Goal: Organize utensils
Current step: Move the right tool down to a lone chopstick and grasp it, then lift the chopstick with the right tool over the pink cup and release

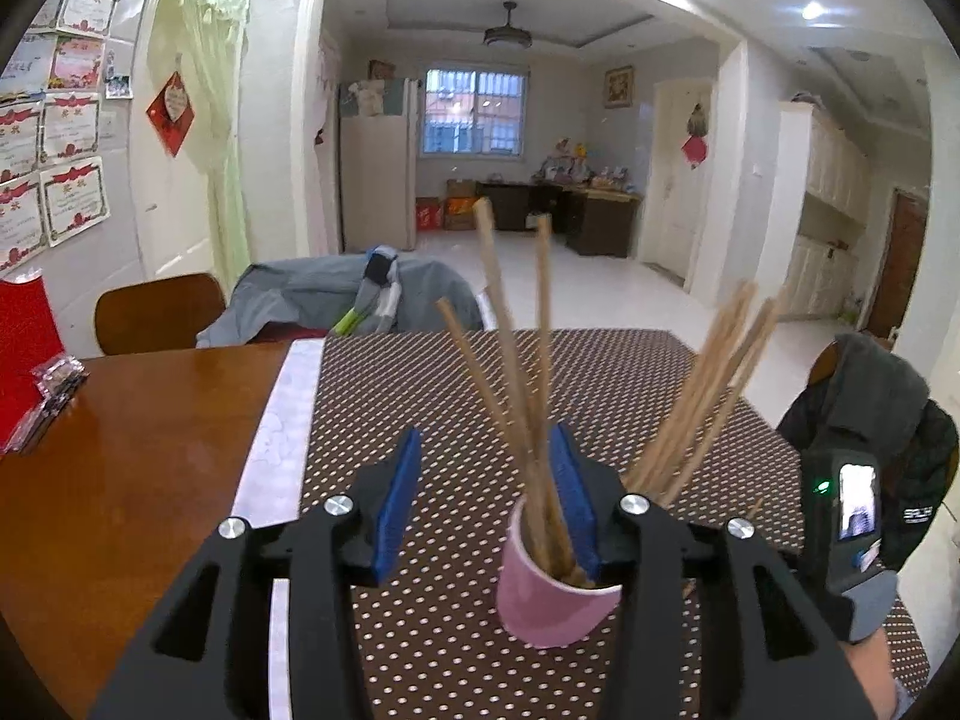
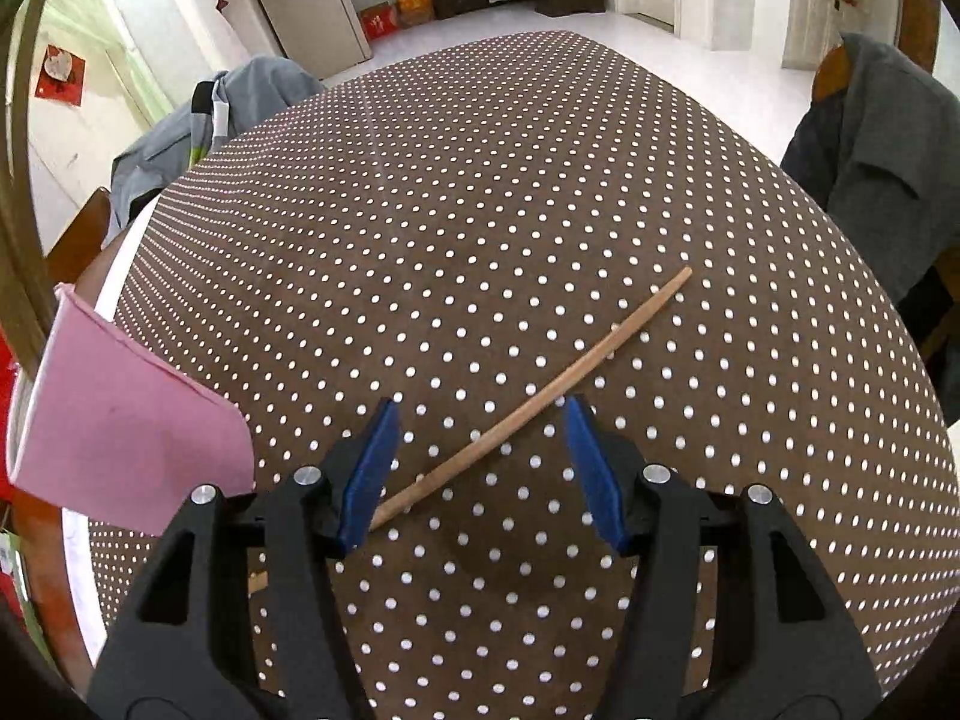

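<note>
Left gripper (image 1: 486, 492): jaws apart around pink cup (image 1: 552, 594), pads not clearly pressing.
Cup contents: chopsticks (image 1: 528, 360) standing upright.
Right gripper (image 2: 480, 468): jaws apart, straddling single chopstick (image 2: 540, 390) flat on dotted tablecloth (image 2: 480, 210).
Surroundings: jackets (image 2: 882, 144) draped over chairs.

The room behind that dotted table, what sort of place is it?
Most likely a family home's dining area: a fridge by the barred window, certificates covering the wall, and a ceiling fan lamp.
</note>
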Available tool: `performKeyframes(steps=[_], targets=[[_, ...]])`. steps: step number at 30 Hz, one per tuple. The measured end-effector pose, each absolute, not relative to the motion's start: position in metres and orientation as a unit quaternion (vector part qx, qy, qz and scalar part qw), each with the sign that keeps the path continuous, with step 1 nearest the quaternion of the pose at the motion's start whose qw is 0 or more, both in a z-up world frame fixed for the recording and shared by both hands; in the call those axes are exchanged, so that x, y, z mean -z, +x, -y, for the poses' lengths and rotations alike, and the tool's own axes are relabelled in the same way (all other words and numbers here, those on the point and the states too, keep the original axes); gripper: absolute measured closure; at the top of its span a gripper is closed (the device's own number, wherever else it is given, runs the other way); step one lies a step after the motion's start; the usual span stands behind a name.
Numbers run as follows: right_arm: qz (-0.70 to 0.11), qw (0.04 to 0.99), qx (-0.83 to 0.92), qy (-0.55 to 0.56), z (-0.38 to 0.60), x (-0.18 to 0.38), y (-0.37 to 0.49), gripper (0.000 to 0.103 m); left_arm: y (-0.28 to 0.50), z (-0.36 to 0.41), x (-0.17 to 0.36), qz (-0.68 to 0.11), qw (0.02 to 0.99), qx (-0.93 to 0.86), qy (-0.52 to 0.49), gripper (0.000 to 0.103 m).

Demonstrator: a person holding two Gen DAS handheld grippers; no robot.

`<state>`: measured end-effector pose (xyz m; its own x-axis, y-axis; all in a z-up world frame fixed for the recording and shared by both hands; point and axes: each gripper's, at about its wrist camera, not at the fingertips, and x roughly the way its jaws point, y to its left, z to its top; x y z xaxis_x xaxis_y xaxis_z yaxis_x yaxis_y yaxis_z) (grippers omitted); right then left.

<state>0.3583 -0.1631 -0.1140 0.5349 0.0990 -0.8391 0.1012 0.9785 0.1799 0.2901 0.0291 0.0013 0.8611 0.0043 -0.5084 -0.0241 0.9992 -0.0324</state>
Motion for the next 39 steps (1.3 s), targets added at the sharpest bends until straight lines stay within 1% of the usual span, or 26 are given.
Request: performKeyframes(steps=[2,5,11,14,22,28,30,32,34,39], targets=[[-0.481,0.873,0.005,0.076,0.155,0.117,0.368,0.064,0.294,-0.034,0.002,-0.272,0.962,-0.017,-0.021,0.059],[-0.481,0.875,-0.003,0.051,0.155,0.12,0.373,0.075,0.3,-0.041,0.007,-0.284,0.958,-0.034,-0.024,0.059],[-0.5,0.863,-0.061,0.044,0.177,0.119,0.369,0.085,0.306,-0.056,0.011,-0.295,0.952,-0.062,-0.05,0.059],[-0.513,0.854,-0.077,0.031,0.184,0.117,0.363,0.088,0.308,-0.06,0.014,-0.304,0.948,-0.079,-0.049,0.059],[-0.543,0.836,-0.076,0.02,0.184,0.114,0.366,0.088,0.313,-0.061,0.018,-0.313,0.945,-0.083,-0.047,0.059],[-0.535,0.842,-0.068,-0.013,0.17,0.115,0.372,0.088,0.315,-0.067,0.021,-0.319,0.942,-0.088,-0.053,0.059],[-0.529,0.845,-0.068,-0.017,0.169,0.115,0.368,0.089,0.316,-0.068,0.023,-0.322,0.941,-0.091,-0.052,0.059],[-0.522,0.85,-0.075,-0.012,0.17,0.115,0.364,0.095,0.317,-0.07,0.025,-0.326,0.939,-0.093,-0.055,0.059],[-0.518,0.852,-0.08,-0.007,0.172,0.114,0.359,0.098,0.319,-0.073,0.028,-0.332,0.937,-0.094,-0.058,0.059],[-0.494,0.865,-0.09,0.004,0.177,0.104,0.348,0.098,0.322,-0.073,0.033,-0.342,0.933,-0.093,-0.057,0.059]])
